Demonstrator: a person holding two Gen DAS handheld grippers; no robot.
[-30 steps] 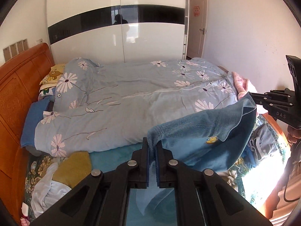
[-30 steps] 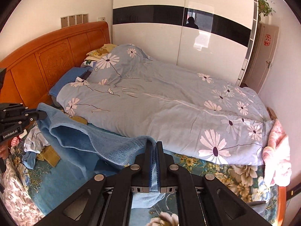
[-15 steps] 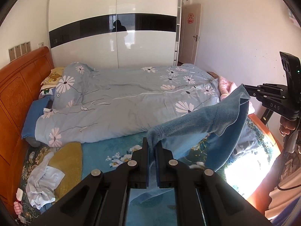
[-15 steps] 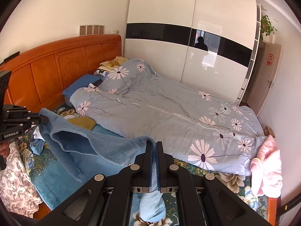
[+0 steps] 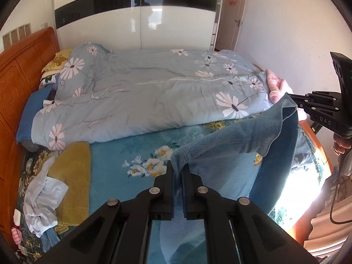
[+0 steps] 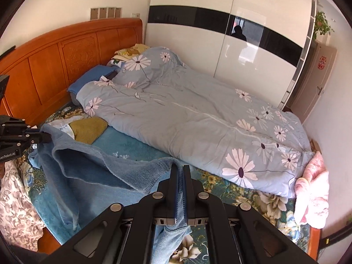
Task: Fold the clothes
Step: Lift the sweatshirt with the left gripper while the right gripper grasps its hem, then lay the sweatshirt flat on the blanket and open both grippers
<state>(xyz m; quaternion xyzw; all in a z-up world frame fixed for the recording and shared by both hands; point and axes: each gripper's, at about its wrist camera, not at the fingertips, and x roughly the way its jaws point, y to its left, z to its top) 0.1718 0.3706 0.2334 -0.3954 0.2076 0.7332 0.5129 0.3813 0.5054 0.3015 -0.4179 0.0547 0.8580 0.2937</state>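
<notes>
A blue fleece garment (image 5: 233, 140) hangs stretched between my two grippers above the near side of the bed. My left gripper (image 5: 178, 168) is shut on one corner of it. My right gripper (image 6: 180, 169) is shut on the other corner. Seen from the left wrist, the right gripper (image 5: 293, 98) holds its corner at the far right; seen from the right wrist, the left gripper (image 6: 47, 137) holds its corner at the far left. The blue garment (image 6: 92, 171) sags in folds between them, and its lower part drapes toward the bed.
A grey-blue floral duvet (image 5: 143, 92) covers the far half of the bed. A mustard garment (image 5: 72, 171) and a white garment (image 5: 41, 200) lie by the wooden headboard (image 6: 66, 61). A pink garment (image 6: 312, 189) sits at the foot. Teal floral sheet (image 5: 132, 154) shows in between.
Both grippers have risen and drawn back from the duvet with the blue garment still held. More of the teal sheet shows beneath it, and the garment hangs more spread out.
</notes>
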